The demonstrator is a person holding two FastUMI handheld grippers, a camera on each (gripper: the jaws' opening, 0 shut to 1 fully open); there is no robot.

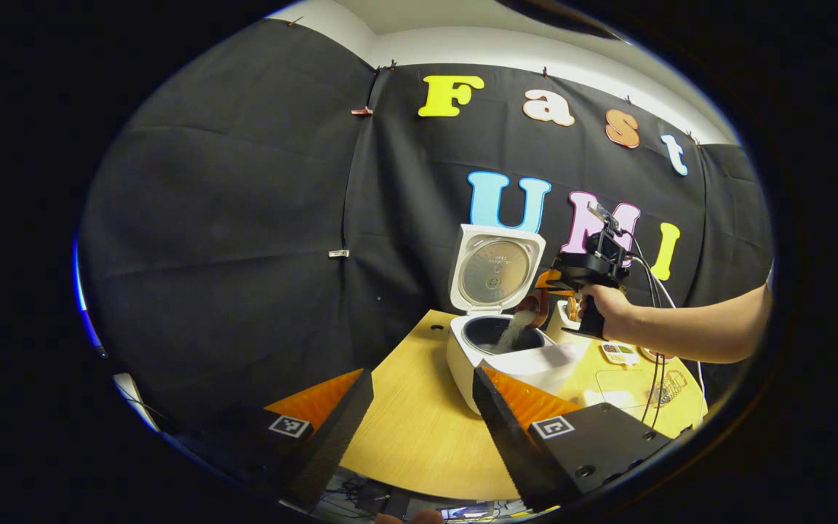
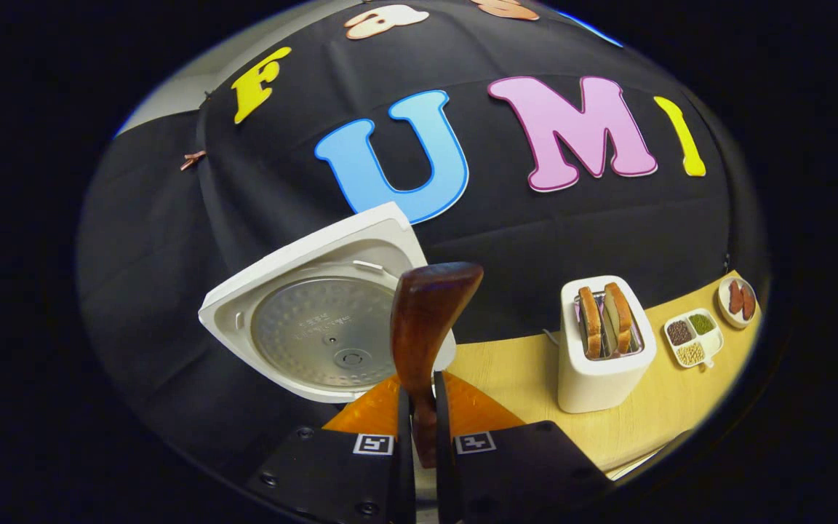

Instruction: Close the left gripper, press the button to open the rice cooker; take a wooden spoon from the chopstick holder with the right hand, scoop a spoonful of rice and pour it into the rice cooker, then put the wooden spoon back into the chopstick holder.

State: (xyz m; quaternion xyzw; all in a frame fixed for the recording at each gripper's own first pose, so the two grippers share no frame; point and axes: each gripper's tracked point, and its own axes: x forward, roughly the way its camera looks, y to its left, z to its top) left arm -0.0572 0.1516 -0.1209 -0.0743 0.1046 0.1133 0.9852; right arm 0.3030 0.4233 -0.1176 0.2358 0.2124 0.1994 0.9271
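The right claw [image 2: 419, 422] was clenched on the spoon [image 2: 426, 327] handle, the spoon's long axis running forward and up from the fingers. In the left gripper view the spoon [image 1: 544, 285] sat tipped over the cooker [image 1: 492, 349], with rice [image 1: 515, 329] falling into the pot. The lid [image 1: 495, 269] stood upright. The cooker stood near the desk [image 1: 419, 422] back edge. The left claw [image 1: 423, 415] was released, empty and well short of the cooker. Lid markings were too small to read. The chopstick holder could not be made out; judged next: return the spoon.
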